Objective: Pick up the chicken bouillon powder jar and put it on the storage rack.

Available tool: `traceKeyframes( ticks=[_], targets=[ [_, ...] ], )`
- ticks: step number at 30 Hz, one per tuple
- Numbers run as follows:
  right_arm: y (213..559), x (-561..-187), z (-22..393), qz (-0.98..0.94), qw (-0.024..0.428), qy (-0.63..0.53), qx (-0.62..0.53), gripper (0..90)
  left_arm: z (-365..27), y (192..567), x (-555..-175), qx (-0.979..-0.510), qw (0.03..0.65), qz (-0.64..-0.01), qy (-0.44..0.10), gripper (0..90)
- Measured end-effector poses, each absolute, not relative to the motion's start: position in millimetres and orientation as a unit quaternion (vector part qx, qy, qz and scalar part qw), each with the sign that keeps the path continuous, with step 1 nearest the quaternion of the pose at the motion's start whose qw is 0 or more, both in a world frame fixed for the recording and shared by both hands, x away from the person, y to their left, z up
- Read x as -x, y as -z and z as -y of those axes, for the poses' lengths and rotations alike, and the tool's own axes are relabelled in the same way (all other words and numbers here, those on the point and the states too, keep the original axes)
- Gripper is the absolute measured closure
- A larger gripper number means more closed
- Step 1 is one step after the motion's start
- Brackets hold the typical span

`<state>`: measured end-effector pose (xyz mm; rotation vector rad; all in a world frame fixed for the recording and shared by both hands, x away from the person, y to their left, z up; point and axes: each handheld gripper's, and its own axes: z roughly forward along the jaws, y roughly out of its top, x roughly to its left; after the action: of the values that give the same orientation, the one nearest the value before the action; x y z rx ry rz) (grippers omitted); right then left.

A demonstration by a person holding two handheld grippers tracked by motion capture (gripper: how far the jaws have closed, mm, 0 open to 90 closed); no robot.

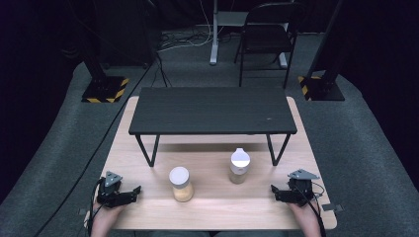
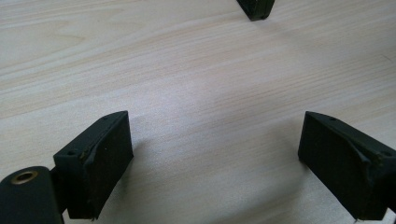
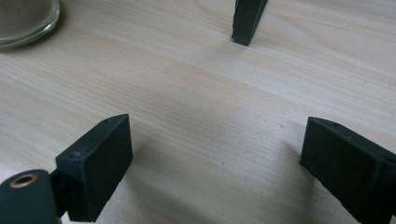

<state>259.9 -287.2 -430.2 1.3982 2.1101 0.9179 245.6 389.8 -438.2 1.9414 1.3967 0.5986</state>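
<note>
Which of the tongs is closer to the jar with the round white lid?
Left. The left tongs sit just left of the round-lidded jar. The right tongs lie farther off to its right, beyond the other jar.

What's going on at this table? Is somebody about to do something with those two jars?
A person sits at a wooden table with a claw tool in each hand. The left claw and the right claw both rest on the tabletop, jaws open, holding nothing. Between them stand two jars: a white-lidded jar with tan contents and a second jar farther back, near a low black shelf. Neither jar is being touched yet.
</note>
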Motion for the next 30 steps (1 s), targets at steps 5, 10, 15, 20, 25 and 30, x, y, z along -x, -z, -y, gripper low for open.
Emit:
traceKeyframes(
  ticks=[5,10,15,20,25,30],
  targets=[
    [430.6,-259.3,287.3,-0.764,0.224,-0.333,-0.506,8.0,-388.3,437.7,-246.5,-0.743,0.329,-0.536,-0.228,7.7],
    [430.5,-259.4,287.3,-0.764,0.224,-0.333,-0.506,8.0,-389.2,437.8,-246.2,-0.741,0.331,-0.538,-0.227,7.6],
    [430.9,-258.7,287.4,-0.764,0.224,-0.333,-0.506,8.0,-390.3,438.0,-246.0,-0.739,0.334,-0.540,-0.226,7.6],
    [430.6,-259.1,287.9,-0.765,0.223,-0.333,-0.505,8.0,-396.0,438.6,-244.9,-0.734,0.342,-0.544,-0.220,7.9],
    [430.6,-259.1,288.1,-0.765,0.223,-0.333,-0.504,8.0,-400.9,435.7,-240.4,-0.727,0.356,-0.544,-0.223,8.3],
    [430.7,-258.9,288.1,-0.765,0.224,-0.333,-0.504,8.0,-404.2,429.3,-233.4,-0.720,0.382,-0.533,-0.228,8.8]
  ],
)
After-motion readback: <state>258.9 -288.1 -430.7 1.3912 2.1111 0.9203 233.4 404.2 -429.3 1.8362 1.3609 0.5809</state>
